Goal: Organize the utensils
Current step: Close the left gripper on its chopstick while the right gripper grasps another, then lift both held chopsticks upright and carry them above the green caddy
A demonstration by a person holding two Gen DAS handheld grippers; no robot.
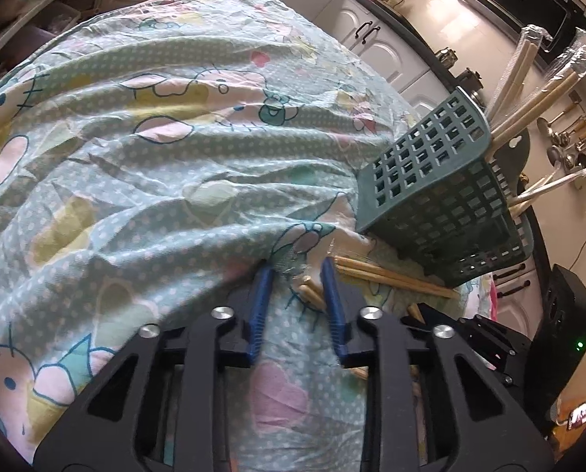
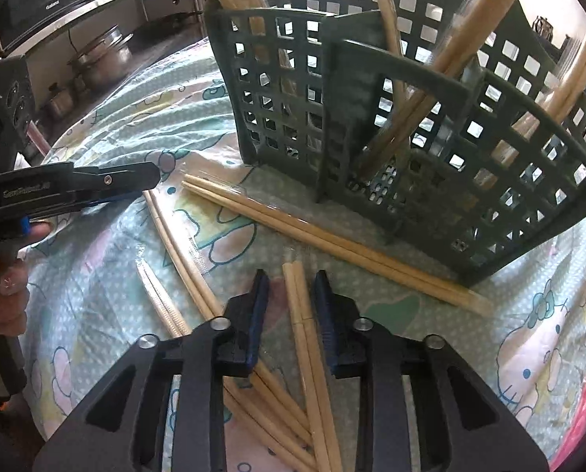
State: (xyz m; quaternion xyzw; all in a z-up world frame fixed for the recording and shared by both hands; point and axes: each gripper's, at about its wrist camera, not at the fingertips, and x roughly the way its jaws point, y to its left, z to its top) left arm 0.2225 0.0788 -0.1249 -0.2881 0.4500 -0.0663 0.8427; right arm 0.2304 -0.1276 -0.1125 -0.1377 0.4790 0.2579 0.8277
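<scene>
The right gripper (image 2: 291, 279) is held with jaws parted astride 1 wrapped chopstick pair (image 2: 306, 338) lying on the cartoon-print tablecloth (image 2: 108, 275), not clamped. The left gripper (image 1: 297, 275) is likewise released over cloth. More pairs stand in the green lattice caddy (image 2: 470, 149).

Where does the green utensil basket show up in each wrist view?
Left wrist: green utensil basket at right of centre, past the open left claw.
Right wrist: it fills the upper right, beyond the open right claw.
Shared landmark: the long chopstick pair lying along the basket's base.
</scene>
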